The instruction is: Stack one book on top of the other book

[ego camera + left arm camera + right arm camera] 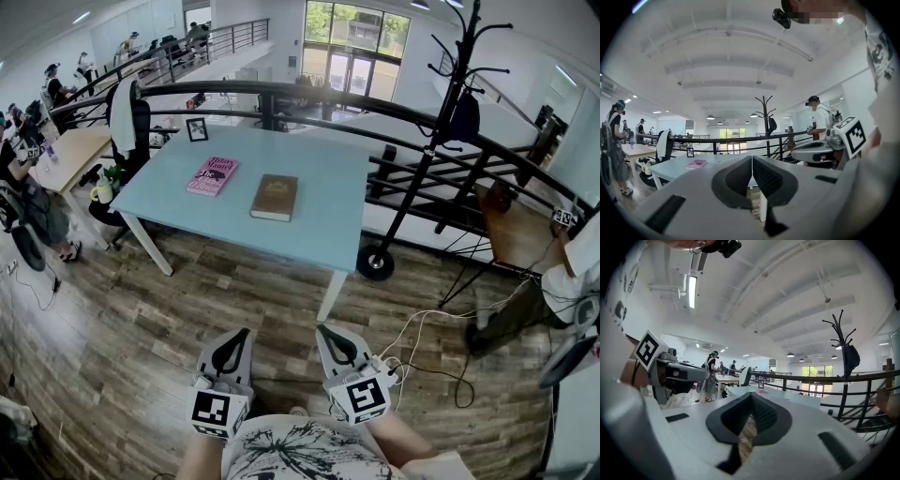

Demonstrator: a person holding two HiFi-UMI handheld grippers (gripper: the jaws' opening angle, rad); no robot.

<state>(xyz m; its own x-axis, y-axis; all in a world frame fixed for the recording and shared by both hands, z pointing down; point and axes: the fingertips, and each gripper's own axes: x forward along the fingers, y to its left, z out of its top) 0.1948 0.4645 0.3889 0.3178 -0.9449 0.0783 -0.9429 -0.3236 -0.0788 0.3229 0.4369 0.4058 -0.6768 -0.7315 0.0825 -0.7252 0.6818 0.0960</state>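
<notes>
- Lying flat in the upper middle of the head view, a brown hardcover book [275,197] and a pink paperback book [212,175] sit side by side but apart on the pale blue tabletop [328,216]. The pink one is to the left.
- The brown book looks rigid and is probably the heavier, so it would make the steadier base. The pink one seems lighter and may flex a little, and its smooth cover could slip.
- Either book lies flush on the tabletop, so a good hold is likely a pinch across its thickness at a long edge, near the spine where it is stiffest. One jaw would have to be worked underneath first.
- The left claw [242,336] is pressed together with nothing between its jaws. The right claw [326,330] is likewise pressed together and empty.
- Both claws sit at the lower middle of the frame above the wooden plank floor [281,281], well apart from the tabletop. The brown book lies almost straight above the gap between them in the frame, the pink one up and to the left.
</notes>
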